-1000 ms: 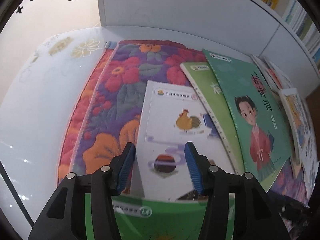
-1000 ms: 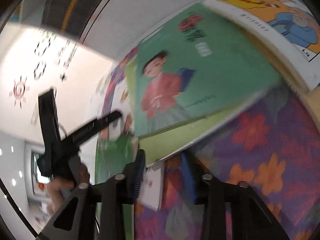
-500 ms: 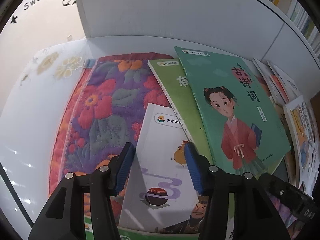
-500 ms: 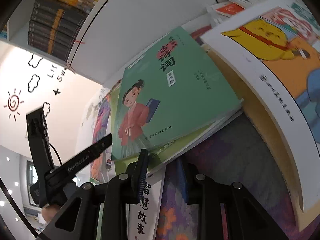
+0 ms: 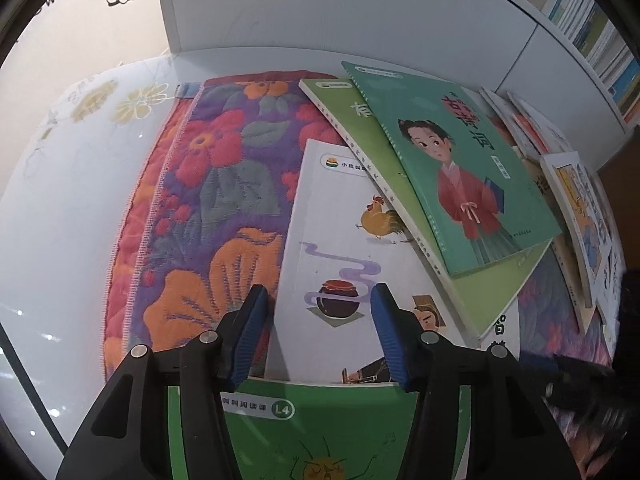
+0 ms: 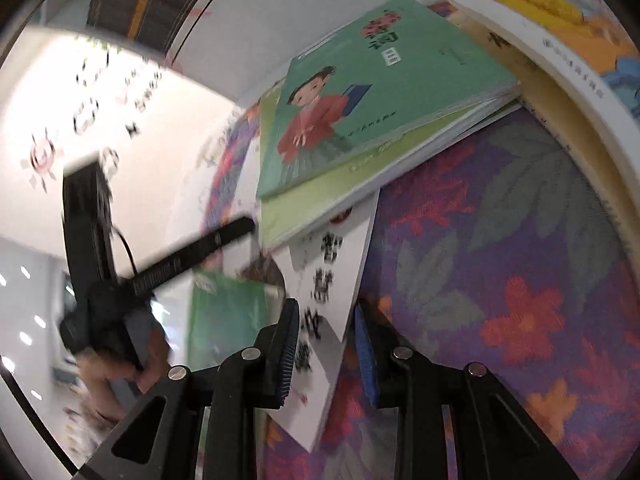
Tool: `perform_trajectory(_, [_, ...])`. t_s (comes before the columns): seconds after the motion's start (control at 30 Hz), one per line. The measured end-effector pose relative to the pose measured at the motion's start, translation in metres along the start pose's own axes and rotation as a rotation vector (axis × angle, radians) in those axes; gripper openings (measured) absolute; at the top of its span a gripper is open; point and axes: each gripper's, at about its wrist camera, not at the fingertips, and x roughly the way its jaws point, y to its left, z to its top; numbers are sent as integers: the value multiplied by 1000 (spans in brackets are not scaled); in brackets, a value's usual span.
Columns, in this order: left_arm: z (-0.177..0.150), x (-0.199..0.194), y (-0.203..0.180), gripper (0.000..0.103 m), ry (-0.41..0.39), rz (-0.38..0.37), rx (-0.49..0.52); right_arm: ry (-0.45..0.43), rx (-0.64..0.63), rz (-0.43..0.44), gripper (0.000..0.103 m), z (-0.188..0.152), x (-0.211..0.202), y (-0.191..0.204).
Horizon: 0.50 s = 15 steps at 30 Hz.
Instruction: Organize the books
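White book (image 5: pixel 340 248) lay flat on floral mat (image 5: pixel 208 184), long axis running away from left gripper (image 5: pixel 316 332), far end tucked under lime book (image 5: pixel 400 184) and teal book (image 5: pixel 452 168). Left jaws part-open, pads clear of cover. Right gripper (image 6: pixel 326 344) straddled white book's corner; grip unclear. Green book (image 5: pixel 320 432) overlapped near edge.

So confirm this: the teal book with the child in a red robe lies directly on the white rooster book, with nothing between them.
Not quite. In the left wrist view the teal book lies on a light green book, and that one overlaps the white rooster book.
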Motion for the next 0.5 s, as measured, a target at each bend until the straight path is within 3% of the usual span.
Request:
perform_trajectory(0.03, [-2, 0, 2, 52, -2, -18, -7, -6, 29, 43, 26, 5, 1, -8])
perform_trajectory(0.07, [-3, -1, 4, 52, -5, -23, -11, -13, 58, 87, 15, 8, 3, -15])
perform_trajectory(0.17, [-6, -2, -2, 51, 9, -22, -11, -17, 140, 174, 10, 8, 4, -34])
perform_trajectory(0.3, [-16, -8, -10, 51, 30, 0, 9, -33, 100, 116, 10, -4, -10, -20])
perform_trajectory(0.5, [-30, -10, -32, 50, 73, -63, 54, -46, 87, 109, 9, -31, -38, -7])
